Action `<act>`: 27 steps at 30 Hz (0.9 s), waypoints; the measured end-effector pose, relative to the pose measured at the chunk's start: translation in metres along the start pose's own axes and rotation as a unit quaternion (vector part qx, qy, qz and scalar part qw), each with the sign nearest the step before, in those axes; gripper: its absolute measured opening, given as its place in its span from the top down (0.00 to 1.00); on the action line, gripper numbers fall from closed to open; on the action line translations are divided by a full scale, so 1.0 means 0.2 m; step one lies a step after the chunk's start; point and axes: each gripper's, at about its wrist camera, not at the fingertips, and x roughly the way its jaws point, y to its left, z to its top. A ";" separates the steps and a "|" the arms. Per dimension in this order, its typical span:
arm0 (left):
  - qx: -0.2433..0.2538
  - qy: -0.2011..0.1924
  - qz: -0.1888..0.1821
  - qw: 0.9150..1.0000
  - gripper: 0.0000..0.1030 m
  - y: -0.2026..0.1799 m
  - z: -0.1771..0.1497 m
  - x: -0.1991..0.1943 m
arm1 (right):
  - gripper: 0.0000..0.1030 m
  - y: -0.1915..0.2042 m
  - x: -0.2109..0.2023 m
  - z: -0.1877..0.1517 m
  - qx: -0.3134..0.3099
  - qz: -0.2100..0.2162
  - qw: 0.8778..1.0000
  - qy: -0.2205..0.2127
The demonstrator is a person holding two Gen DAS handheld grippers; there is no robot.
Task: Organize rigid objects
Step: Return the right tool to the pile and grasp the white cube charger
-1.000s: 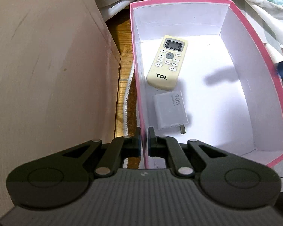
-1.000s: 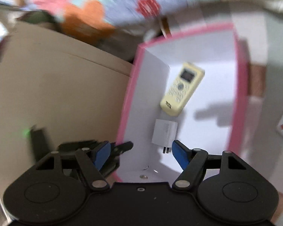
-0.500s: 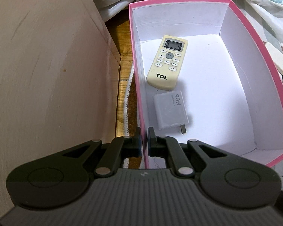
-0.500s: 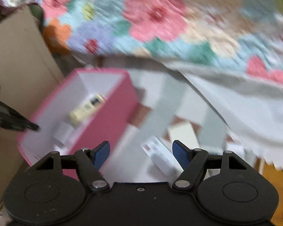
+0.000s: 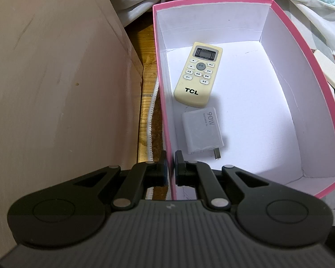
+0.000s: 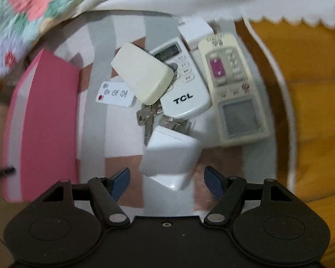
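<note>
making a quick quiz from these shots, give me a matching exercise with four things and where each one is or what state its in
Things:
1. yellow TCL remote
2. grey 90W charger
3. bunch of keys
4. left gripper

Places or states:
A. outside the pink box, partly under the white TCL remote
B. clamped on the box's wall
C. in the box, nearer its far wall
D. in the box, nearer the left gripper, prongs showing

Pairs: 1-C, 2-D, 3-A, 4-B

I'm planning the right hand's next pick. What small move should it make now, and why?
Probably ease the right gripper down over the white charger block and close: its jaws stand open, empty, with that block nearest, just ahead between them, outside the pink box.
</note>
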 end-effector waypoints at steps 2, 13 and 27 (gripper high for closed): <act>-0.001 0.000 0.000 1.000 0.95 0.00 0.00 0.00 | 0.24 0.03 0.03 0.00 0.008 -0.001 1.000 0.000; 0.000 -0.002 0.004 1.000 0.95 0.00 0.00 -0.01 | 0.31 0.19 0.12 -0.10 -0.085 -0.123 0.986 -0.067; -0.001 0.000 0.003 1.000 0.95 -0.01 0.01 -0.01 | 0.34 0.24 0.00 -0.16 -0.131 -0.092 0.984 -0.076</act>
